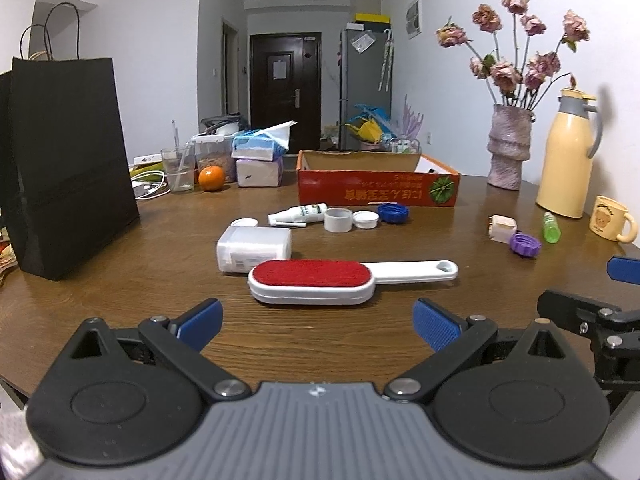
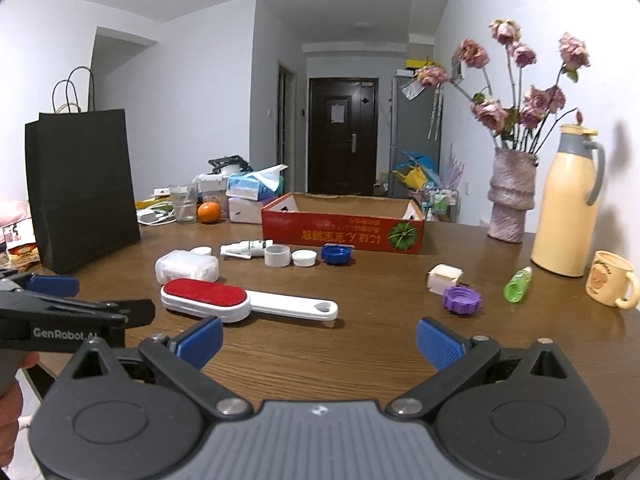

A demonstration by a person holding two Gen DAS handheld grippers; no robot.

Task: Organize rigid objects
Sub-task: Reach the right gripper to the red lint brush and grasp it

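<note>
A: Lint brush lies loose on tabletop, just ahead of left gripper; both grippers' fingers spread, empty.
B: Nothing sorted yet. Next: likely pinch brush, carry to red box.

White walls, a dark door down the hallway, grey fridge beside it, wooden table.

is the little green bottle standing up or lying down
Lying down. The green bottle rests on its side on the table, cap end toward the yellow thermos, beside the purple cap.
</note>
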